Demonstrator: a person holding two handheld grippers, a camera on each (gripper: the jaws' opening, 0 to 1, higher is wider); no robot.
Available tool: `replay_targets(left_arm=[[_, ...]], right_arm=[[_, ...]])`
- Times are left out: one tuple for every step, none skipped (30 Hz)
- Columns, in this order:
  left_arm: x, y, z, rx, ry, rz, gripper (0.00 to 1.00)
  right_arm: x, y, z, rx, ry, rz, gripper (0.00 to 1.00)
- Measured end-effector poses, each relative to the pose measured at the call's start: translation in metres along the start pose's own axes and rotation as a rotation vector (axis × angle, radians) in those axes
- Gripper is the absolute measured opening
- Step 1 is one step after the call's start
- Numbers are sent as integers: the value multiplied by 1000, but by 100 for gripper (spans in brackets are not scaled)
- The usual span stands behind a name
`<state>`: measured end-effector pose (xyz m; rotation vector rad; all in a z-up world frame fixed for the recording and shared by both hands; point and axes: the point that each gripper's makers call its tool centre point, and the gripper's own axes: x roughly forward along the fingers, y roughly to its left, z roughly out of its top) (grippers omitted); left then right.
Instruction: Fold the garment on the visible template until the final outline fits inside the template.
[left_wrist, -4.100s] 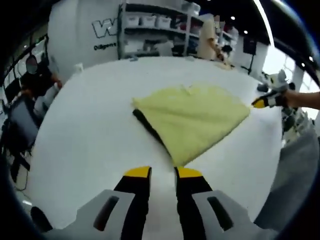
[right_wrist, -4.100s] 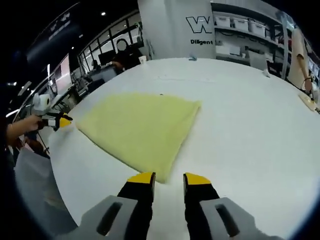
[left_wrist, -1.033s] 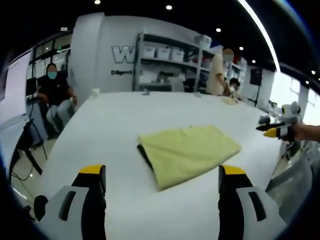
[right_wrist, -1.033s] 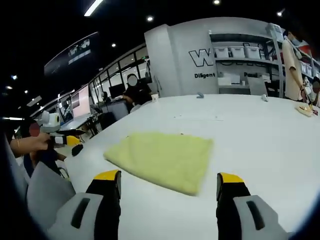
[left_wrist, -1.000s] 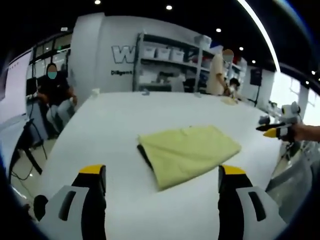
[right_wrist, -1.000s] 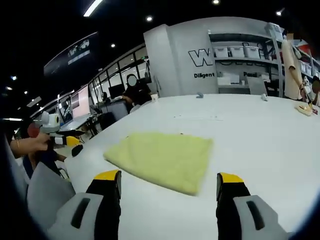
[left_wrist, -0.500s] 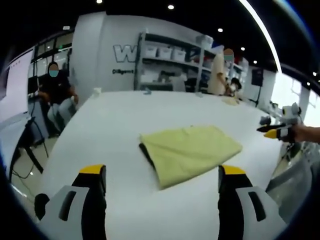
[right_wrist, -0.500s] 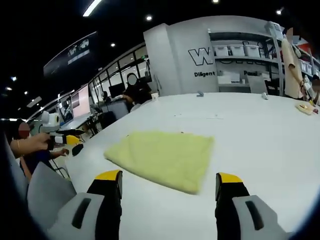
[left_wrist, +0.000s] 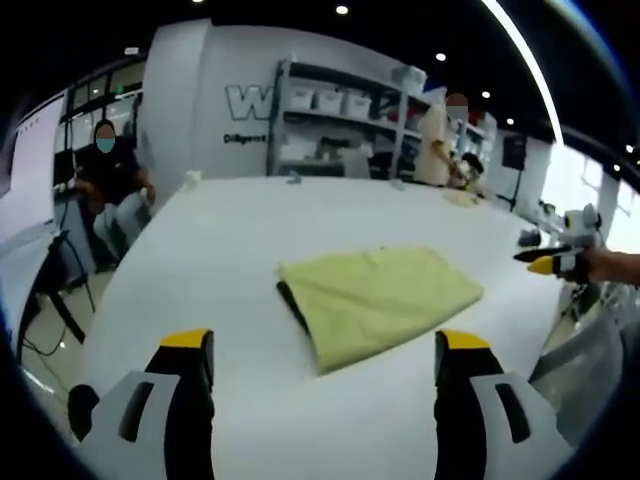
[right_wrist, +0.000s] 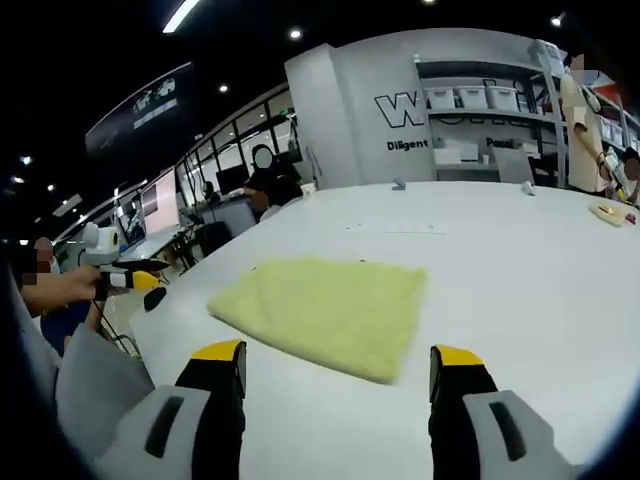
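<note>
One folded pale-yellow cloth garment (left_wrist: 378, 298) lies flat mid white surface (left_wrist: 200, 260), over a dark template edge (left_wrist: 292, 304); your left tongs (left_wrist: 313, 350) and right tongs (right_wrist: 333, 364), nearly shut seconds ago, now gape wide, empty, well back, so folding looks finished.

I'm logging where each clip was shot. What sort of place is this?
Probably a lab or workshop floor rather than a home: a big white table holding a folded yellow garment, storage shelves with bins, and a person at a desk.
</note>
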<state>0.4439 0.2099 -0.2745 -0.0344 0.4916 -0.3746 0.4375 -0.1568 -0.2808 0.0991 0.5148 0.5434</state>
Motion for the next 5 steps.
replay_targets(left_arm=[[0,-1,0,0,1,-2,86],[0,-1,0,0,1,-2,86],[1,-1,0,-1,0,-3,86],[0,-3,1,-2,2,-3,86],[0,-4,1,-3,1,-3,86]], right_arm=[[1,0,-2,1,3,2,73],[1,0,-2,1,5,3,72],[1,1,-3,2,9,7,72],[1,2,-4,1,11,8,72],[1,3,-4,2,12,10,72]])
